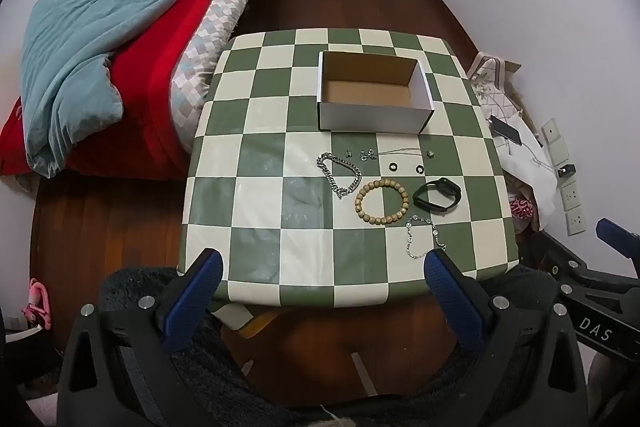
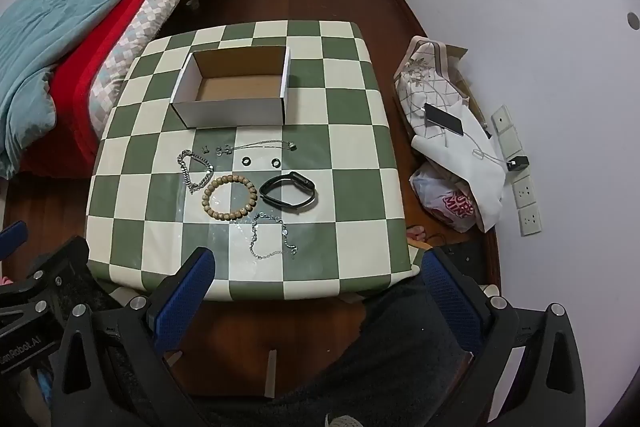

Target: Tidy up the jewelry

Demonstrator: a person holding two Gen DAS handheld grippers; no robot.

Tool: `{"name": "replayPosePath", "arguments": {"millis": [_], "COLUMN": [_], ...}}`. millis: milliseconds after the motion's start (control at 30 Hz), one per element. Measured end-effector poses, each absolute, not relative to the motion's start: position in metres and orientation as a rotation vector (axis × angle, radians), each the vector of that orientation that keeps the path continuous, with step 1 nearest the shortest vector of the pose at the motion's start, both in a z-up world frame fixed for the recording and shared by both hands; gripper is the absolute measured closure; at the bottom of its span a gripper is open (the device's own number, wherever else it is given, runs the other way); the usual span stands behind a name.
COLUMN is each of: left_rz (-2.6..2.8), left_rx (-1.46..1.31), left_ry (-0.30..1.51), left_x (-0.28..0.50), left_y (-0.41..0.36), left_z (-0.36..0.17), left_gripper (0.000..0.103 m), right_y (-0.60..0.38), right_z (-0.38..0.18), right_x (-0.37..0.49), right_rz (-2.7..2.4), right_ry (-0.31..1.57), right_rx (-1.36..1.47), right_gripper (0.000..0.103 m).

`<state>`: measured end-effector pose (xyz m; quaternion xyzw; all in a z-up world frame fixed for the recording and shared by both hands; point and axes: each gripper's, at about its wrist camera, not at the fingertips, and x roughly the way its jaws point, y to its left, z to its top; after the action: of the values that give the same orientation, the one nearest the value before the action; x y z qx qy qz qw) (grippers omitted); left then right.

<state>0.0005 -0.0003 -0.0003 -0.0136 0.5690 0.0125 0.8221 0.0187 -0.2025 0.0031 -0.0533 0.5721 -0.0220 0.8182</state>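
- The left gripper is held above the near edge of the checkered worktop; its jaws are spread wide and nothing is gripped.
- The right gripper is held beside it, its jaws likewise spread wide around nothing.
- An open cardboard box is seen on the far half of the worktop.
- The jewelry is laid out in front of the box: a chain bracelet, a wooden bead bracelet, a black watch band, a thin silver chain, two black rings and small earrings.
- A bed with blue and red bedding is seen to the left.
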Motion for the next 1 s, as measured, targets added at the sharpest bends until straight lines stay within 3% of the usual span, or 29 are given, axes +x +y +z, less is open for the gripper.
{"name": "replayPosePath", "arguments": {"millis": [1000], "left_rz": [0.028], "left_rx": [-0.024], "left_ry": [1.178], "left_x": [0.003], "left_y": [0.003], "left_z": [0.014], "left_gripper": [0.000], "right_y": [-0.201], "right_z": [0.009], "right_x": [0.019], "right_rz": [-0.044], "right_ry": [1.217], "right_rx": [-0.108], "right_gripper": [0.000]}}
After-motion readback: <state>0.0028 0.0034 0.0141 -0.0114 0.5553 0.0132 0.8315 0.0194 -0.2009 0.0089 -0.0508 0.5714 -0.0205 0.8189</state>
